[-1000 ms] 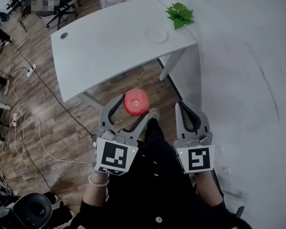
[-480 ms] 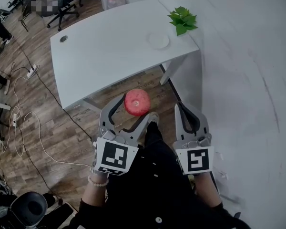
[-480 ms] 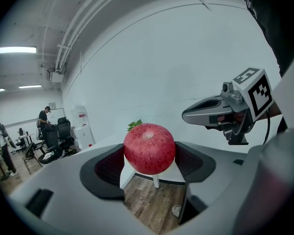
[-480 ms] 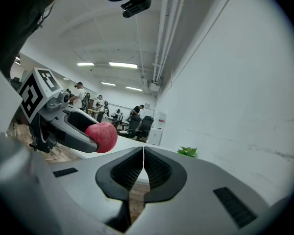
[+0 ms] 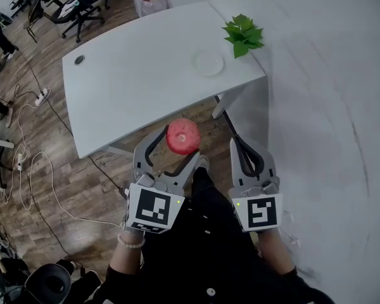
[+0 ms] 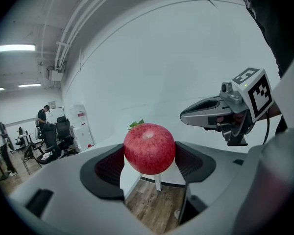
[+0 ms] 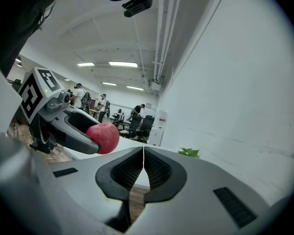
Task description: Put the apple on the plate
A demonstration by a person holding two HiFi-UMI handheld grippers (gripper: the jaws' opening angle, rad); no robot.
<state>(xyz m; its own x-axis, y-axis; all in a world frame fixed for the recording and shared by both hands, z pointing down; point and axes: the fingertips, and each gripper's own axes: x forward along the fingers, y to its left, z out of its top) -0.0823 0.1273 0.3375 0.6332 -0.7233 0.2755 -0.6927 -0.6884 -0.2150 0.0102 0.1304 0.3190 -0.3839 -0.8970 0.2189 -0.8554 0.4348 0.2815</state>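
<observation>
The left gripper (image 5: 179,143) is gripping the apple (image 5: 182,136) between its two ribbed black pads, with the jaws spread only as wide as the fruit. It is holding the apple in the air above the wooden floor (image 5: 57,170), short of the near edge of the table (image 5: 133,75). The right gripper (image 7: 143,160) is carrying nothing; its jaws are pressing together along a thin seam (the same ribbed lining is showing on both sides).

The plate (image 5: 208,63) is lying on the far right part of the table, well apart from the apple. It is so pale against the white top that little more than its round rim is standing out, and it cannot be made out in either gripper view. In the left gripper view the apple is covering most of the plant (image 6: 136,124), so only a couple of leaf tips are peeking over it, and a white table leg (image 6: 158,182) is showing below. Both hands are sitting mostly behind the marker cubes; a bead bracelet (image 5: 132,240) is showing at the left wrist.

The apple is looking round and red, with fine pale speckles, a dull shine and a dimpled top. The gripper bodies are showing as smooth grey plastic. The table top is lying flat, matt and white, with rounded corners and a small round hole (image 5: 80,59) near its far left corner. The floor is running in brown planks up to a plain white wall (image 5: 329,106).
</observation>
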